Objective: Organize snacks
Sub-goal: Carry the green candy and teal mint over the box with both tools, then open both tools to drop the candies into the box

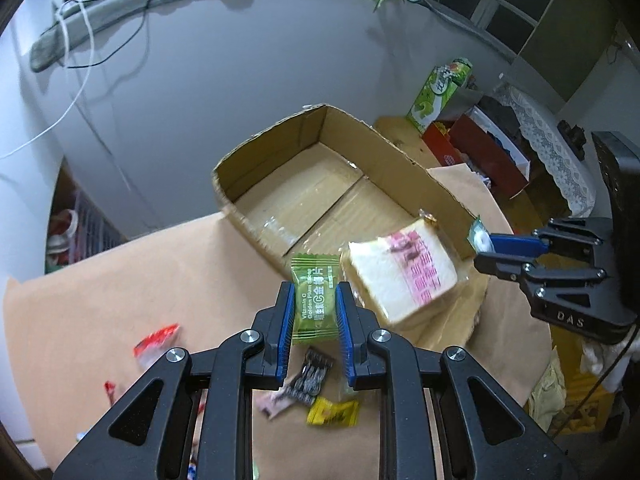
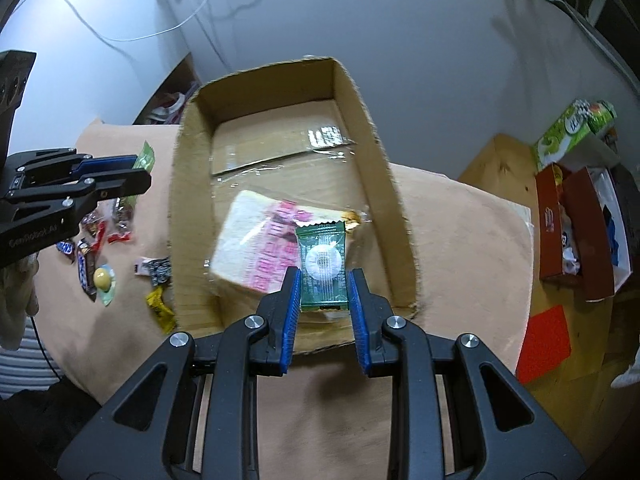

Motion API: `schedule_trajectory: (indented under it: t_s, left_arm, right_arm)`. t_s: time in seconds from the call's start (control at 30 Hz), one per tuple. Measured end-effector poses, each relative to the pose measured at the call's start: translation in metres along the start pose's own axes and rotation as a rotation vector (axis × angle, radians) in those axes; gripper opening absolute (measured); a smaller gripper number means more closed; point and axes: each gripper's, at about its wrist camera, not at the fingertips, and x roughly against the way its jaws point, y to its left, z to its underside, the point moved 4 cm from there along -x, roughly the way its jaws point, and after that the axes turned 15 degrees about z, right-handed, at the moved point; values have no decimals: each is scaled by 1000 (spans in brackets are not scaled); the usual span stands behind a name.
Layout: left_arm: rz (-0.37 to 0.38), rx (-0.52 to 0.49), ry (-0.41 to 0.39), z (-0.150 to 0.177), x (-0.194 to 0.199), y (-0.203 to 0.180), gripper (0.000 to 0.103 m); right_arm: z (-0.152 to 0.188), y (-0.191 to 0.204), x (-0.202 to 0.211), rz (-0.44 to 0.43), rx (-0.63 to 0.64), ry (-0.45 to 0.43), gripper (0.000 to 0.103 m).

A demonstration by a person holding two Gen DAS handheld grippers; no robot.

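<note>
Over the cardboard box, the right claw pinches a dark green packet; left claw clamps a lime sachet.

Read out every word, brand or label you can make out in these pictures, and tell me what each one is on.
"Vitamin C Golden Plum Slices": light green packet in the left gripper.
"DAS": right gripper body.
"SNICKERS", partly hidden: bars on the table.
Pink print on the bread bag, dark green packet, green carton: too blurred.
</note>
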Motion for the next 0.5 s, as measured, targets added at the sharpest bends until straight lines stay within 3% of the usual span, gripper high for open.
schedule_trajectory:
  t_s: [0.5]
  left_arm:
    - [-11, -12, 40, -21, -30, -2, 20]
  right_arm:
    - [-6, -19, -22, 16, -33, 23, 26]
